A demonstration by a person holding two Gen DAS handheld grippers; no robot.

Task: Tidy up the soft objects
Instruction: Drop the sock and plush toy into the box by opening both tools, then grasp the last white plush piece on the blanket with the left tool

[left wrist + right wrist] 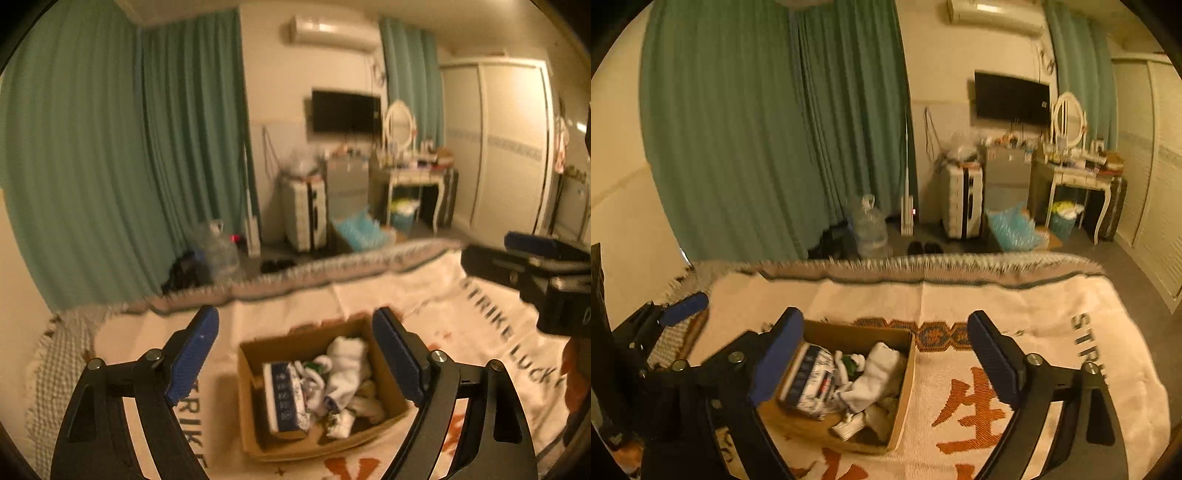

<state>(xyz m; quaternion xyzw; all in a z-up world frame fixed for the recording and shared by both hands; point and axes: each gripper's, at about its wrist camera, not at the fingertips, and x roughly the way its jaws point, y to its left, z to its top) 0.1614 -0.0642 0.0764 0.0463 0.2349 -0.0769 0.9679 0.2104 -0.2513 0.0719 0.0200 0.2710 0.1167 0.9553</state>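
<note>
Bedroom w/ green curtains, TV on far wall. Left wrist view: left gripper jaws wide apart, empty, above cardboard box on white blanket; box holds white socks & tissue pack. Right wrist view: right gripper also spread, empty, box lower left btwn fingers

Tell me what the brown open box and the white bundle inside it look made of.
Brown open box: likely corrugated cardboard, matte, with thin folded walls and raw edges. White bundle: seemingly soft knit or terry fabric, matte, rumpled in loose folds; blur leaves the weave unclear.
</note>
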